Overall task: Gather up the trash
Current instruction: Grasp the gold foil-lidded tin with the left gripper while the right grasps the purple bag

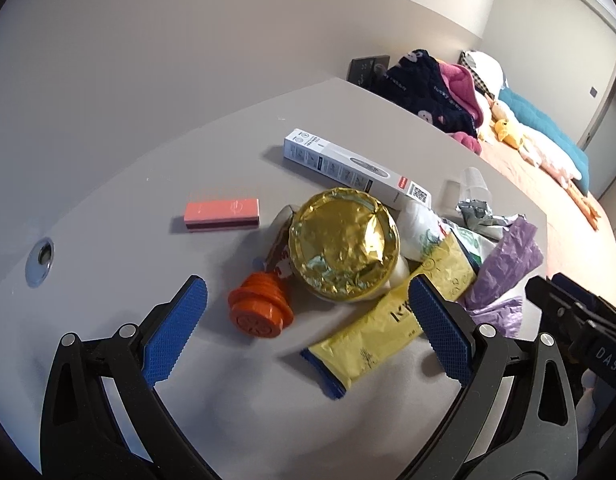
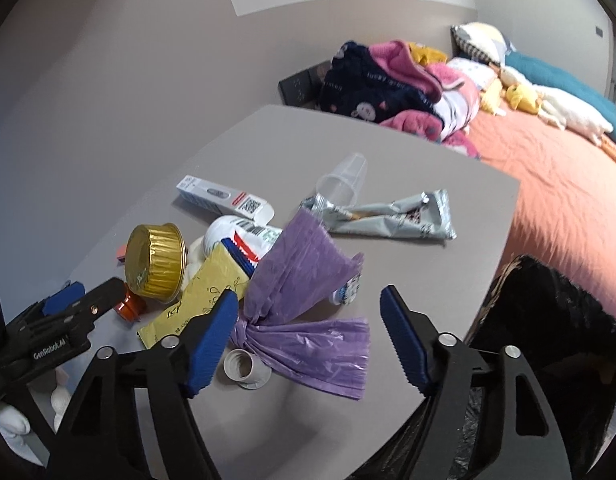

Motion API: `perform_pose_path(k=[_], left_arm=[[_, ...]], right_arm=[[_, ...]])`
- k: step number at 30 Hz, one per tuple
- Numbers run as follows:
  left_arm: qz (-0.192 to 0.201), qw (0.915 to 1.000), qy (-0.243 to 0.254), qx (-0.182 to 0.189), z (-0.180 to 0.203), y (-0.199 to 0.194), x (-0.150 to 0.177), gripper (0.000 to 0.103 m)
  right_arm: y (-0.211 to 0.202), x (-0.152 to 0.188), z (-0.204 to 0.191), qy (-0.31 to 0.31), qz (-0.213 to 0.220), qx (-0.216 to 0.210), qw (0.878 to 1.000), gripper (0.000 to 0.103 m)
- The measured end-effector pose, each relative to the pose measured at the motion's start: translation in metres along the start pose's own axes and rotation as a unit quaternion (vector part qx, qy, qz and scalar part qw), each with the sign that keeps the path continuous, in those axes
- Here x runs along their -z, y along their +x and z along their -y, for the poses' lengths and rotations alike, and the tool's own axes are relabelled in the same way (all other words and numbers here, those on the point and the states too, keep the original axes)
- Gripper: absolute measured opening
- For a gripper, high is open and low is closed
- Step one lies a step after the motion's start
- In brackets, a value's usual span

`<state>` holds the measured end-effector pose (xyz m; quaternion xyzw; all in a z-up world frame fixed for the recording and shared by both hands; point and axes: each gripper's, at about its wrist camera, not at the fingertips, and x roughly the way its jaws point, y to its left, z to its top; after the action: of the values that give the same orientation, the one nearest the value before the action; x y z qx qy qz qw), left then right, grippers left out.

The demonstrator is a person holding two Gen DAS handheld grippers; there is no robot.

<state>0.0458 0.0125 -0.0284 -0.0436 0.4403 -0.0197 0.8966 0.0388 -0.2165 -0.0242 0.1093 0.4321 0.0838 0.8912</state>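
Observation:
Trash lies piled on a grey table (image 1: 227, 152). In the left wrist view my left gripper (image 1: 308, 330) is open above an orange plastic cap (image 1: 259, 308), a gold foil cup (image 1: 344, 242) and a yellow packet (image 1: 392, 324). In the right wrist view my right gripper (image 2: 310, 340) is open around a crumpled purple plastic bag (image 2: 303, 292), with a white cap (image 2: 243, 368) by its left finger. A silver wrapper (image 2: 392, 216), a clear plastic cup (image 2: 344, 180) and a white box (image 2: 223, 198) lie farther back. Neither gripper holds anything.
A bin lined with a black bag (image 2: 548, 340) stands at the table's right edge. A pink block (image 1: 221, 214) lies on the left of the table. A bed (image 2: 568, 184) with clothes and pillows lies beyond. A round grommet (image 1: 39, 260) sits in the tabletop.

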Motion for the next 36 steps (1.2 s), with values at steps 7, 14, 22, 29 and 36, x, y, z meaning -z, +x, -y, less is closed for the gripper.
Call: perform_pose_path(k=[7, 14, 22, 29, 36], left_arm=[[-0.009, 0.9995, 0.029, 0.005, 0.008, 0.018, -0.015, 0.097], [-0.02, 0.9986, 0.047, 0.009, 0.012, 0.037, -0.025, 0.097], [-0.033, 0.9967, 0.071, 0.021, 0.017, 0.055, -0.027, 0.097], [-0.029, 0.9969, 0.07, 0.022, 0.015, 0.057, -0.026, 0.071], [-0.008, 0.9966, 0.081, 0.013, 0.016, 0.044, -0.026, 0.07]], right_arm=[[0.021, 0.0, -0.002, 0.014, -0.02, -0.005, 1.0, 0.073], [0.034, -0.002, -0.004, 0.022, -0.031, -0.012, 0.999, 0.072], [0.043, -0.006, 0.0, 0.03, -0.035, -0.024, 0.999, 0.047], [0.039, -0.006, 0.005, 0.034, -0.023, -0.035, 0.999, 0.014], [0.022, -0.009, 0.004, 0.027, 0.003, -0.043, 0.999, 0.006]])
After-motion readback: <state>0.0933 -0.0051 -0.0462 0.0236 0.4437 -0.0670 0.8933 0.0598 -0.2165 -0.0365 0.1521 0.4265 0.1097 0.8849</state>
